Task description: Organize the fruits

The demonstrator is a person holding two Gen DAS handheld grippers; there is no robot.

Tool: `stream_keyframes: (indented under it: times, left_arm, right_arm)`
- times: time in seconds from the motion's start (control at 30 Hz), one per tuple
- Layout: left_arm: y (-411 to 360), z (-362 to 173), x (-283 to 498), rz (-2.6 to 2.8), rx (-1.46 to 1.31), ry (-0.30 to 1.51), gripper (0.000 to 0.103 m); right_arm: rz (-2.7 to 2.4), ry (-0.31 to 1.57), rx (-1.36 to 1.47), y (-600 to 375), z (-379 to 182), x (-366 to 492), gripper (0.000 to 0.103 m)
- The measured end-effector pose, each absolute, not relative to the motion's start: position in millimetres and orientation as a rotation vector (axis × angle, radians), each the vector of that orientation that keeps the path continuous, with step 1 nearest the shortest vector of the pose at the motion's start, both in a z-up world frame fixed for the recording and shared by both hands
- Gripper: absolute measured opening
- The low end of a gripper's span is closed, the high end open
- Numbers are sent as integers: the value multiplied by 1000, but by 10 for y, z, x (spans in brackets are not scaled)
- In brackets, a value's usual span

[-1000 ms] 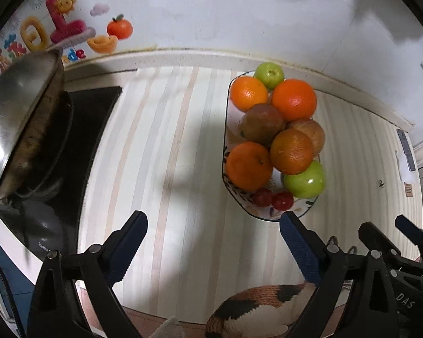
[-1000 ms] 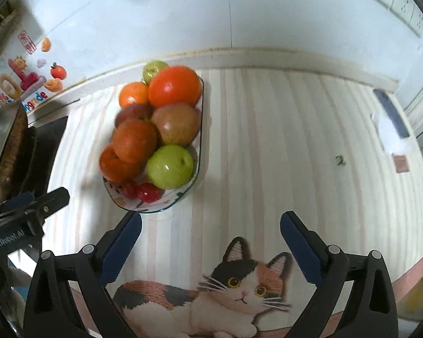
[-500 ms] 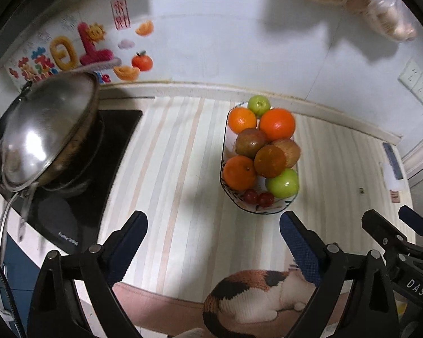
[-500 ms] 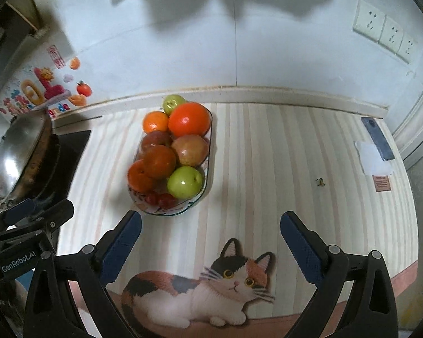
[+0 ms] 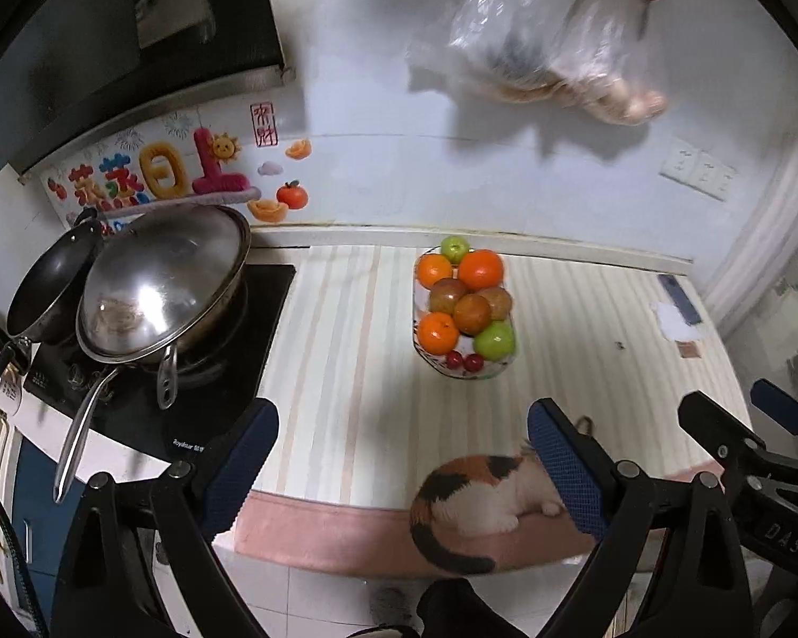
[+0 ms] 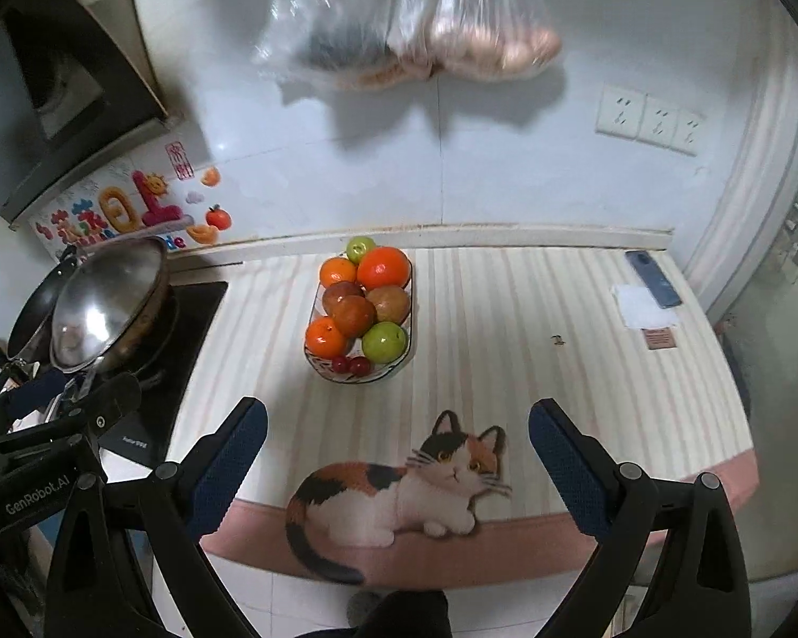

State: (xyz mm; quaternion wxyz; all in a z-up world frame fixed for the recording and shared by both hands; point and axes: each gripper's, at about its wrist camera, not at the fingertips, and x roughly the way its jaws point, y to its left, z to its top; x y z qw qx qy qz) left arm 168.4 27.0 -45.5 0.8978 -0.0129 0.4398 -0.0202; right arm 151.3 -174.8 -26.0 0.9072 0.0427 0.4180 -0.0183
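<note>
Left gripper (image 5: pixel 401 457): jaws apart, empty, held back off the counter edge.
Right gripper (image 6: pixel 399 457): likewise spread, nothing held.
Cat mat (image 6: pixel 399 484): at the counter's front edge.
Fruit dish (image 6: pixel 359 375): mid-counter, piled high with oranges, apples and cherries, apparently sorted.
Hanging bags (image 6: pixel 415 26): on the wall.

Left tool (image 6: pixel 53 489) reads "GenRobot.AI"; right tool (image 5: pixel 782 537) "DAS".

Right tongs (image 6: pixel 398 444) hang wide open over the striped bench (image 6: pixel 505 351), well short of the fruit bowl (image 6: pixel 357 375); cat mat (image 6: pixel 393 494) lies just below them.
</note>
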Motion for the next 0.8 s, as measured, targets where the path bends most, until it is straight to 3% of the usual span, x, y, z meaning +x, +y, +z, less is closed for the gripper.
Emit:
stream_keyframes:
  times: [0.37,0.8]
  left_arm:
    - [320,-177,1055,-106,-10,876,96]
    - [264,2,827,-75,-33,827,96]
  right_arm:
    - [-78,803,104,-1601,128,663,102]
    - [-26,774,96,-1710,336,416,102]
